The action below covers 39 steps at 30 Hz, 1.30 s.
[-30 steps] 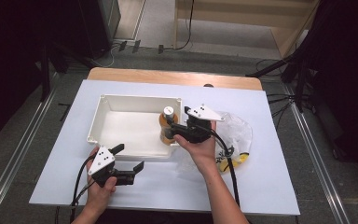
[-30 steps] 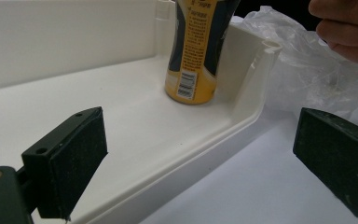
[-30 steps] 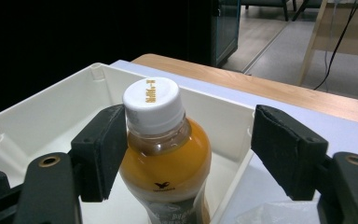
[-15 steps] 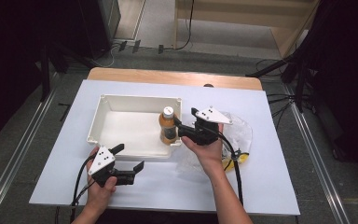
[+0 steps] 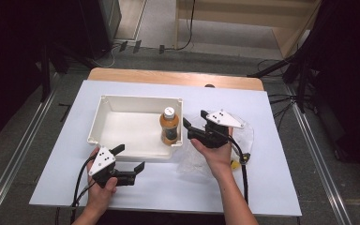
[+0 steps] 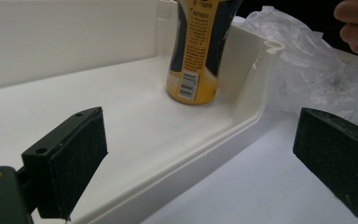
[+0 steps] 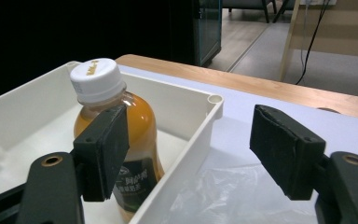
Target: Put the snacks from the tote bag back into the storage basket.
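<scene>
High view shows the white table (image 5: 272, 187) bearing a white bin (image 5: 122, 105), with an orange drink bottle (image 5: 169, 126) standing upright inside its right end, which reads as a placement already done. Just right of the bin lies a crumpled clear plastic bag (image 5: 243, 136), possibly still to be dealt with; something yellow at its near edge is too small to identify. Right gripper (image 5: 193, 131) hangs beside the bottle with jaws apart, holding nothing. Left gripper (image 5: 129, 159) rests near the bin's front wall, likewise spread and empty.

Right gripper (image 5: 191, 130) released bottle (image 5: 168, 126) into bin (image 5: 104, 121).
</scene>
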### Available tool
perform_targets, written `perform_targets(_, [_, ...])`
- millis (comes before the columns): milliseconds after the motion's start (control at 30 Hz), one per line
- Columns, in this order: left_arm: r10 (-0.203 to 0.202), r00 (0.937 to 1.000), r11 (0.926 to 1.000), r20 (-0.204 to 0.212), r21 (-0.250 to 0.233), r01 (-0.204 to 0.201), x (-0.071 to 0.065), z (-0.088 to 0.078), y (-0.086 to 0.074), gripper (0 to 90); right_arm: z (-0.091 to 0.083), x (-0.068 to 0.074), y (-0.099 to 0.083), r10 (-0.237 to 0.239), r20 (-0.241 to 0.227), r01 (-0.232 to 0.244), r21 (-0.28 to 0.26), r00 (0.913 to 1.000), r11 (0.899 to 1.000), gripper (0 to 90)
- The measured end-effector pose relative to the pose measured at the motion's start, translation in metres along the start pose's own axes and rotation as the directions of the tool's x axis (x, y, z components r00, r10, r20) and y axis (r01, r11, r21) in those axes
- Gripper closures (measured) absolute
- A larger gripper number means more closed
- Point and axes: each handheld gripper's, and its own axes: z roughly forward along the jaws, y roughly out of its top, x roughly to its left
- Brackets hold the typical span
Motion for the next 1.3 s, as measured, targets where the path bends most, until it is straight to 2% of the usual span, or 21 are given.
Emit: perform_targets(1300, [-0.004,1.0000,1.0000,-0.008,0.000,0.004,0.000,-0.001,0.000,3.0,-0.039,-0.036,-0.023,0.009,0.061,-0.008,-0.010,0.9981,1.000,29.3])
